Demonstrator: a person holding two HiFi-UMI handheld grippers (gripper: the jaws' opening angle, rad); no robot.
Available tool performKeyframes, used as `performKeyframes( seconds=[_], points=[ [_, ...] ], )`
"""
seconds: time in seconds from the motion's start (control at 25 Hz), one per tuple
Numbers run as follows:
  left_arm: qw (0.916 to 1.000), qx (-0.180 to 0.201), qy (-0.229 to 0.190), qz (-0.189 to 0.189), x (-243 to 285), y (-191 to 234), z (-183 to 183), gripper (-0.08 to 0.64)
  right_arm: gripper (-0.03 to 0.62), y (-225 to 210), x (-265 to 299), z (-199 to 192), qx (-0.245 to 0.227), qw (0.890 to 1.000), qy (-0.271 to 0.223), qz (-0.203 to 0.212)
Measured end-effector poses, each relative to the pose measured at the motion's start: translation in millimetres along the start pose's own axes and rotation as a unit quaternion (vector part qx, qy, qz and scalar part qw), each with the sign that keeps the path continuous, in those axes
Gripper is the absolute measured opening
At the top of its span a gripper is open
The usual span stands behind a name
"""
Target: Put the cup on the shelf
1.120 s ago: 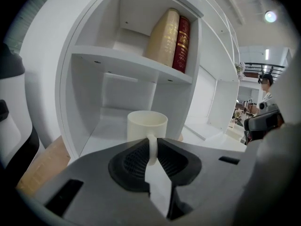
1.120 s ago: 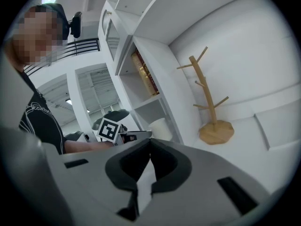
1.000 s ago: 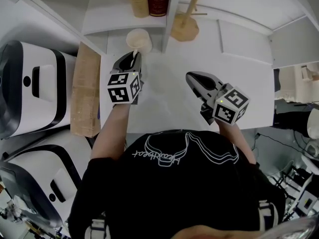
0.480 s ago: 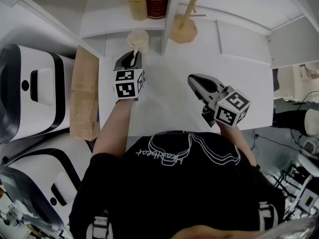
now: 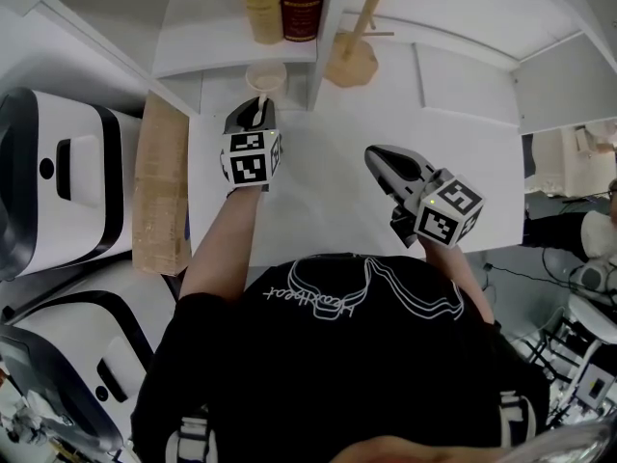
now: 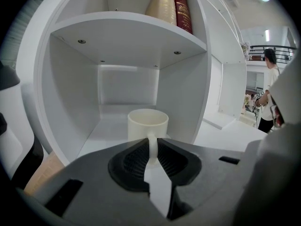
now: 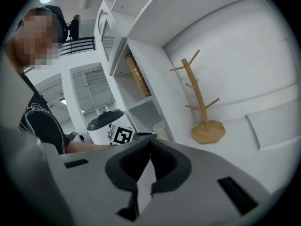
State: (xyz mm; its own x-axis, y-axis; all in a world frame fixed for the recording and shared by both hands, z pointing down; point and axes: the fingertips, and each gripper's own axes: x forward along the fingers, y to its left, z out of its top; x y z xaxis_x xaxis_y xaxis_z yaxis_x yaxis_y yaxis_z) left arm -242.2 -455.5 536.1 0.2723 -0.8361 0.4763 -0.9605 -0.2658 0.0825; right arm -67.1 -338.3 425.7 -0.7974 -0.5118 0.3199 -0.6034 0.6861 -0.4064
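A cream cup (image 6: 148, 123) stands upright at the mouth of the white shelf unit's (image 6: 127, 29) lower compartment, under the shelf board. My left gripper (image 6: 153, 150) is shut on the cup's handle, which runs down between the pads. In the head view the cup (image 5: 265, 75) shows just beyond the left gripper (image 5: 258, 106), at the shelf's front edge. Whether the cup's base touches the surface I cannot tell. My right gripper (image 5: 372, 152) hovers over the white table to the right, shut with nothing in it; in its own view the right gripper (image 7: 150, 142) points toward the shelf.
Two books (image 5: 282, 0) stand on the upper shelf board. A wooden mug tree (image 5: 353, 54) stands right of the shelf's side wall. A wooden plank (image 5: 160, 186) and white-and-black machines (image 5: 58, 181) lie left of the table. A person (image 6: 269, 88) stands far off.
My left gripper has carried the cup forward, away from the body and toward the lower compartment. The right gripper has hardly moved.
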Motion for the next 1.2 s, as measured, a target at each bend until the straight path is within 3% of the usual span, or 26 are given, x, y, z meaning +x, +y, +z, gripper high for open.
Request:
performKeyframes(
  seconds=[0.24,0.44,0.6,0.76,0.96,1.2],
  points=[
    [0.9999,-0.011,0.004,-0.004,1.0,1.1,-0.1,0.062,0.005,5.0,0.9,1.3,-0.003,1.000,0.000,0.008],
    [0.9996,-0.025,0.003,-0.009,-9.7,2.9,2.8,0.138,0.005,13.1,-0.4,6.0,-0.007,1.000,-0.002,0.018],
    [0.9985,-0.048,-0.020,-0.018,-36.4,-1.6,15.3,0.149,0.005,20.2,-1.9,8.9,-0.016,0.999,-0.006,0.028],
    [0.9947,-0.069,-0.050,-0.057,-78.3,-23.7,35.0,0.149,0.005,30.5,-3.8,12.5,-0.033,0.999,-0.007,0.043],
    [0.9904,-0.066,-0.056,-0.108,-136.2,-57.3,48.7,0.147,0.005,45.8,-10.6,21.4,-0.048,0.997,-0.017,0.060],
    [0.9738,-0.095,-0.090,-0.186,-199.0,-104.4,68.3,0.146,0.005,72.7,-22.2,30.5,-0.067,0.993,-0.026,0.096]
  ],
)
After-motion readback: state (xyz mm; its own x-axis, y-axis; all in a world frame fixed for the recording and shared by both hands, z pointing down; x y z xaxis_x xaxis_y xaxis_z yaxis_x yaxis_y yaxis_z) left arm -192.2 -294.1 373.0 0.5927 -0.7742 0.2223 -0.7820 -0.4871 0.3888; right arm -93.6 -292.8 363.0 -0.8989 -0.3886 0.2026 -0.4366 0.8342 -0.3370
